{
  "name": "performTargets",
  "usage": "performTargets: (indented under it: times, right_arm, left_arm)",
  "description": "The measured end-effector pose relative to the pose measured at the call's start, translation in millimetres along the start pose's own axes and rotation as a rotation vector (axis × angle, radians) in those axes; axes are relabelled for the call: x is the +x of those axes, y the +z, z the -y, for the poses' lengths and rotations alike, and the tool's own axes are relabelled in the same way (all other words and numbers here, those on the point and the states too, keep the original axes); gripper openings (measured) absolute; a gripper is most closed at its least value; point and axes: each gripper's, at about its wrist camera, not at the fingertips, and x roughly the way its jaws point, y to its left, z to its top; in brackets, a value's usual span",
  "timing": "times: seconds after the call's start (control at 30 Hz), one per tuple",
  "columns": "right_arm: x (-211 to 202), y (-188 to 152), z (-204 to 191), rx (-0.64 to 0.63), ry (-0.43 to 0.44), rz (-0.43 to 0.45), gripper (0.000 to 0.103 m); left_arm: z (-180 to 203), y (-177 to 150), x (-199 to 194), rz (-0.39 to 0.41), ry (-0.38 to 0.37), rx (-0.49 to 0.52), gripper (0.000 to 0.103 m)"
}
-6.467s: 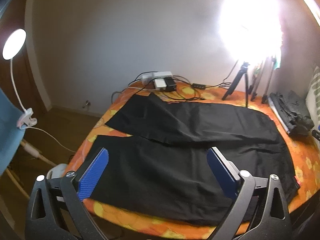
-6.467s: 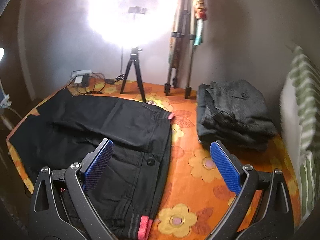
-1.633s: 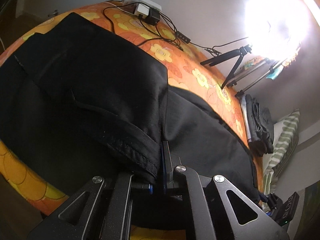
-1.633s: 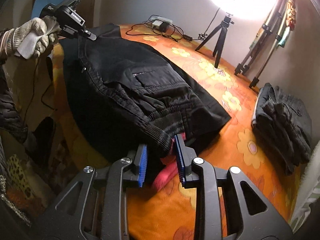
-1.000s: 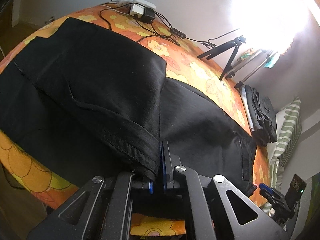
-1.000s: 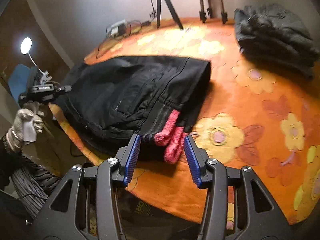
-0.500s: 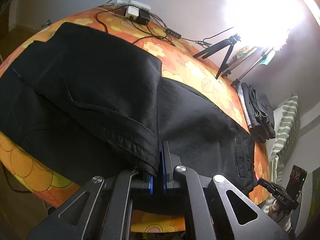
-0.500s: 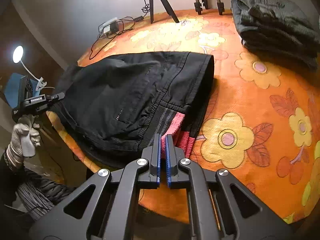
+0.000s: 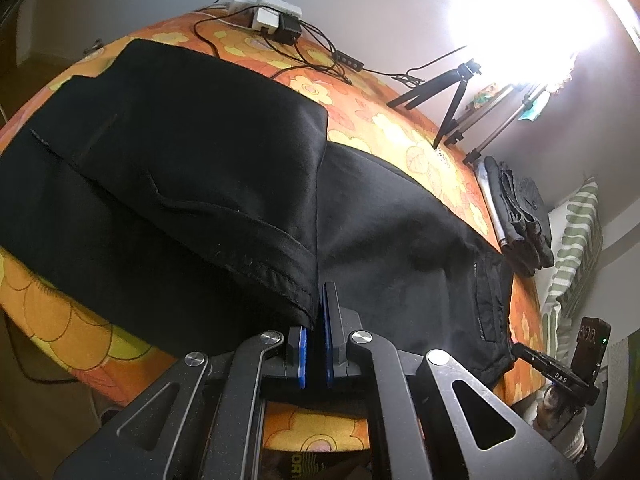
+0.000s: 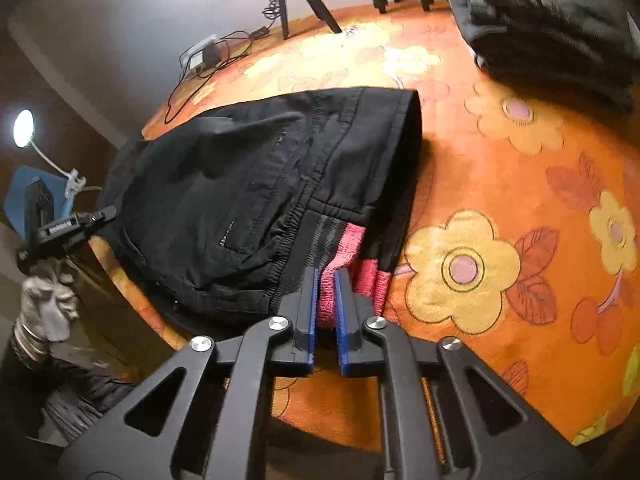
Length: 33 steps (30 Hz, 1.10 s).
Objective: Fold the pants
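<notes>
Two hand-held grippers (image 9: 313,326) (image 10: 326,280) clamping one pants (image 9: 192,168)

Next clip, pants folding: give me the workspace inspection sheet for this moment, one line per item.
Surface: table under an orange floral cloth.
Job's things: black pants spread out, one leg folded over.
Clutter: folded dark clothes stacked at the far edge.
Grippers: left gripper shut on the leg hem; right gripper shut on the pink waistband.
Cables: power strip with plugs and trailing wires.
Surroundings: ring light tripod, clip lamp, striped cushion.
</notes>
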Motion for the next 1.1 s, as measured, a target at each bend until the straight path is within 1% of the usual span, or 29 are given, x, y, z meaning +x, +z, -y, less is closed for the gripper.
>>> performTargets:
  times: [0.03,0.13,0.23,0.3,0.4,0.5,0.6,0.67,0.7,0.77,0.8,0.87,1.0,1.07,1.1]
  right_arm:
    - [-3.7,0.4,-4.0,-0.019,-0.013,0.003,0.005]
    - [-21.0,1.4,-13.5,-0.079,-0.028,0.019,0.004]
    - [-35.5,0.7,-19.3,-0.116,-0.044,0.024,0.004]
    - [-33.5,-2.6,-21.2,-0.137,-0.07,0.001,0.004]
    - [-18.7,-11.2,-25.5,-0.19,-0.163,-0.041,0.005]
    - [-14.5,-12.9,-29.7,-0.237,-0.215,-0.049,0.008]
    - [-24.7,-9.9,-38.8,-0.298,-0.274,-0.018,0.013]
    - [-34.7,-5.2,-49.8,-0.332,-0.293,0.014,0.018]
    - [-40.0,-2.5,-56.8,-0.348,-0.287,0.033,0.021]
    - [-47.7,5.8,-74.5,-0.385,-0.27,0.074,0.027]
    - [-49.0,8.7,-84.2,-0.401,-0.257,0.091,0.029]
    - [-50.6,17.2,-111.2,-0.443,-0.208,0.12,0.029]
    - [-38.8,31.5,-157.2,-0.506,-0.104,0.13,0.031]
    - [-27.8,39.1,-185.6,-0.533,-0.021,0.13,0.037]
    - [-22.2,40.2,-196.1,-0.547,0.008,0.13,0.042]
  left_arm:
    - [0.3,0.1,-2.8,0.006,-0.003,0.002,0.005]
    - [0.7,-0.9,-9.6,0.018,-0.019,0.003,0.005]
    - [0.1,-4.2,-10.4,0.012,-0.027,0.01,0.005]
    - [-1.1,-6.9,-8.1,0.001,-0.024,0.015,0.005]
    - [-3.8,-9.4,-2.3,-0.021,-0.014,0.015,0.005]
    - [-5.9,-9.4,-2.8,-0.045,-0.035,0.004,0.005]
    - [-5.1,-12.2,-12.0,-0.042,-0.049,0.026,0.011]
    - [-6.4,-15.6,-17.5,-0.046,-0.052,0.027,0.021]
    - [-8.4,-17.8,-21.6,-0.042,-0.059,0.022,0.025]
    - [-13.0,-22.1,-29.9,-0.032,-0.066,0.017,0.025]
    - [-18.5,-23.8,-36.3,-0.022,-0.061,0.012,0.025]
    - [-29.1,-22.5,-44.7,-0.001,-0.057,-0.013,0.025]
    - [-66.1,-11.7,-66.9,0.065,-0.028,-0.117,0.025]
    - [-88.6,-3.8,-77.5,0.096,-0.006,-0.178,0.025]
    - [-101.6,1.7,-83.8,0.116,0.013,-0.204,0.026]
